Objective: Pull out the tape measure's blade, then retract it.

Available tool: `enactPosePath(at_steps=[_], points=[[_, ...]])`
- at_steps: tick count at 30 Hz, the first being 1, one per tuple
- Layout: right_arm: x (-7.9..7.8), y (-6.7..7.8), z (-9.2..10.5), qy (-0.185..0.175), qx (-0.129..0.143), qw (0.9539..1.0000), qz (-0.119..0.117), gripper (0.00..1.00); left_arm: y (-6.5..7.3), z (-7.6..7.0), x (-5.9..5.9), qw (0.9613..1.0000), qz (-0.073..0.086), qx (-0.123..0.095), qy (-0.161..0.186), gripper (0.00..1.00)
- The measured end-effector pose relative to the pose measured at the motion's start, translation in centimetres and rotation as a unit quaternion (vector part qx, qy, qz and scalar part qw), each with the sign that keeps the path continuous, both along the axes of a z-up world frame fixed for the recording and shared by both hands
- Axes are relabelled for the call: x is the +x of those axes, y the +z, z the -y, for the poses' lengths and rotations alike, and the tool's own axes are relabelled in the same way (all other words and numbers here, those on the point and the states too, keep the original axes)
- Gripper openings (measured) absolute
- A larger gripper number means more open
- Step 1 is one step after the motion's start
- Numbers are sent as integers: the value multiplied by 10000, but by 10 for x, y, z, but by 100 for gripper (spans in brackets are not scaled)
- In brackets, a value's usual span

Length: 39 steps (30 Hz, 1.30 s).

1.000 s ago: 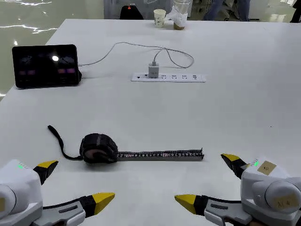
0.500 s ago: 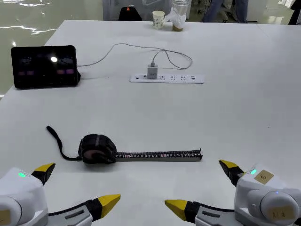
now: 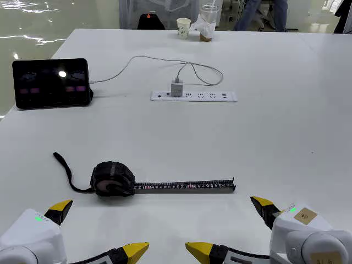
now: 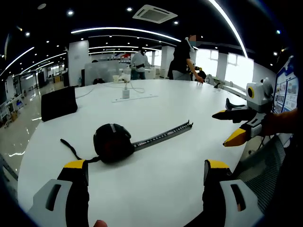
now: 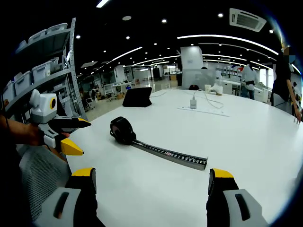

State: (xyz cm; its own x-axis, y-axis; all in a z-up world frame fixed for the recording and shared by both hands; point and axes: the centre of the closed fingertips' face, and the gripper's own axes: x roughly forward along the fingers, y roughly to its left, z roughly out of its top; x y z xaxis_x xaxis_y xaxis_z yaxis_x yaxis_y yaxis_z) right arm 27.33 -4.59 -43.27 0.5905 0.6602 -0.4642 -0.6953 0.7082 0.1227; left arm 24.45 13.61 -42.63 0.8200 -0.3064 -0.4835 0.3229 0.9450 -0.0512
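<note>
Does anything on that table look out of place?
Only mildly: the tape measure lies with its blade pulled out flat on the table, while the left gripper and right gripper hang open, clear of it. Nothing looks spilled or broken.

My left claw [image 3: 97, 231] and right claw [image 3: 230, 226] both wear rounded white plastic housings [image 3: 33, 242] with black jaws capped in yellow tips [image 3: 135, 251]. I see a small green light [image 3: 37, 218] on each housing, and a tan square sticker [image 3: 304, 215] on the right one.
</note>
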Motion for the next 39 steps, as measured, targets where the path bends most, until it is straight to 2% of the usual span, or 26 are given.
enactPosePath(at_steps=[13, 39], points=[[-1, 1, -1, -4, 34, 10000, 32, 99, 5, 4, 1, 9999, 60, -102, 43, 99], [-3, 1, -1, 15, 106, 9999, -2, 99, 4, 4, 2, 9998, 74, -32, 163, 99]])
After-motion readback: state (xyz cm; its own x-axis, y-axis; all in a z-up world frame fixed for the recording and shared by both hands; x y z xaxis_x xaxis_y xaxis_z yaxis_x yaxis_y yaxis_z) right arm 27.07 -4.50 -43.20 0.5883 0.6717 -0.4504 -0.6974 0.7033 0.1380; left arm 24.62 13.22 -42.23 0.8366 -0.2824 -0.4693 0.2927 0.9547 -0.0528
